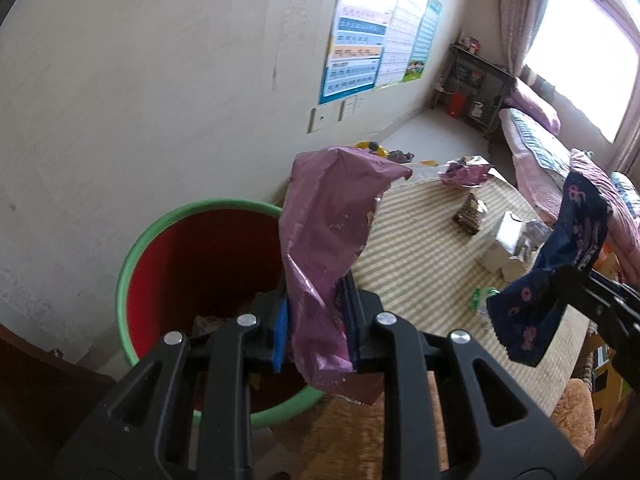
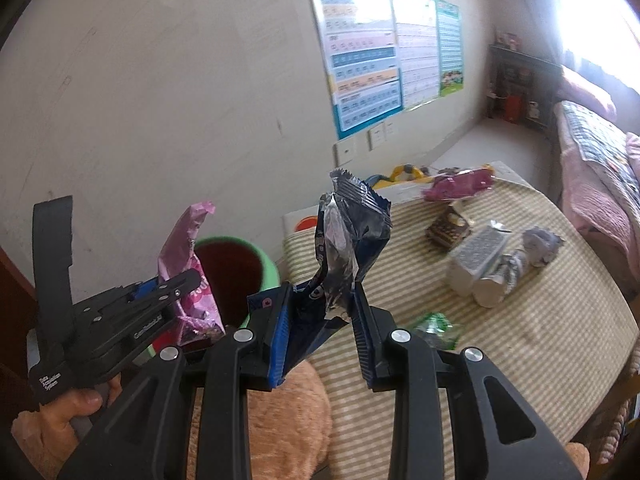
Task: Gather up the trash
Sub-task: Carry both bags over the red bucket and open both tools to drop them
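Note:
My left gripper (image 1: 316, 320) is shut on a pink snack wrapper (image 1: 328, 240) and holds it over the near right rim of a red bin with a green rim (image 1: 200, 208). In the right wrist view the left gripper (image 2: 188, 280) and its pink wrapper (image 2: 188, 248) sit in front of the bin (image 2: 268, 264). My right gripper (image 2: 320, 320) holds a dark blue foil wrapper (image 2: 352, 240) between its jaws, above the striped table (image 2: 520, 340). The blue wrapper also shows in the left wrist view (image 1: 560, 272), to the right of the bin.
On the striped table lie another pink wrapper (image 2: 460, 186), a brown packet (image 2: 446, 230), a white carton (image 2: 476, 268), crumpled foil (image 2: 540, 246) and a green wrapper (image 2: 434, 326). A tan plush cushion (image 2: 280, 420) lies at the near edge. A bed (image 1: 540, 152) stands at the right.

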The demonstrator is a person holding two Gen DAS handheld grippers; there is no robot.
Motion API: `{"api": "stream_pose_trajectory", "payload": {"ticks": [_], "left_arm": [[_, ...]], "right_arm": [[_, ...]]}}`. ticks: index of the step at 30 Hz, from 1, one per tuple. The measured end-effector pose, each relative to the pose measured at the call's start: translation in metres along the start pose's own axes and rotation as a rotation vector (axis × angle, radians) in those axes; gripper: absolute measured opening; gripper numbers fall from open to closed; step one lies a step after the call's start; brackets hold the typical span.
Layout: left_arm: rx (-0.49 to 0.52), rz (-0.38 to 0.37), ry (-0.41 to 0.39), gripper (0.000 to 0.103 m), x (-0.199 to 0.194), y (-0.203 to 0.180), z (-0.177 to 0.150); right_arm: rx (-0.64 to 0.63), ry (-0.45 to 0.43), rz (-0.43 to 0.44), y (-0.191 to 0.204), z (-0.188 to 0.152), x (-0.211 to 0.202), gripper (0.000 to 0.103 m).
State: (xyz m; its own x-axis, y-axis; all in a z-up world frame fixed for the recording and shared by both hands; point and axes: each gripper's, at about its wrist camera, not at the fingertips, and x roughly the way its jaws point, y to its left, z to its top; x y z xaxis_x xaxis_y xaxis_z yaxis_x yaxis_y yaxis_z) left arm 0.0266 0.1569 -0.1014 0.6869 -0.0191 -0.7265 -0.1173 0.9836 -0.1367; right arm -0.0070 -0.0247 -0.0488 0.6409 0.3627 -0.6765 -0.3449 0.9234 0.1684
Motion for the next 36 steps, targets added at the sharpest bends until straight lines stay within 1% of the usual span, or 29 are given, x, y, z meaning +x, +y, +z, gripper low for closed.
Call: {"api": "stream_pose_trajectory", "payload": {"ticks": [7, 13, 26, 35, 36], "left_arm": [[-0.074, 0.075, 0.03, 0.022, 0.009, 0.042, -0.005], [-0.109, 0.114, 0.05, 0.022, 0.014, 0.066, -0.01], [-0.155, 0.156, 0.11, 0.022, 0.033, 0.093, -0.023], [-0.176, 0.167, 0.132, 0.022, 0.041, 0.102, -0.025], [-0.177, 0.169, 0.132, 0.023, 0.042, 0.103, -0.025]], "right_arm": [[-0.031, 0.049, 0.06, 0.02, 0.002, 0.025, 0.029], [-0.065, 0.085, 0.098, 0.039, 0.004, 0.045, 0.03], [-0.126, 0.138, 0.147, 0.073, 0.009, 0.082, 0.031], [-0.15, 0.162, 0.161, 0.087, 0.01, 0.101, 0.031], [-0.149, 0.163, 0.163, 0.087, 0.01, 0.102, 0.033]]}}
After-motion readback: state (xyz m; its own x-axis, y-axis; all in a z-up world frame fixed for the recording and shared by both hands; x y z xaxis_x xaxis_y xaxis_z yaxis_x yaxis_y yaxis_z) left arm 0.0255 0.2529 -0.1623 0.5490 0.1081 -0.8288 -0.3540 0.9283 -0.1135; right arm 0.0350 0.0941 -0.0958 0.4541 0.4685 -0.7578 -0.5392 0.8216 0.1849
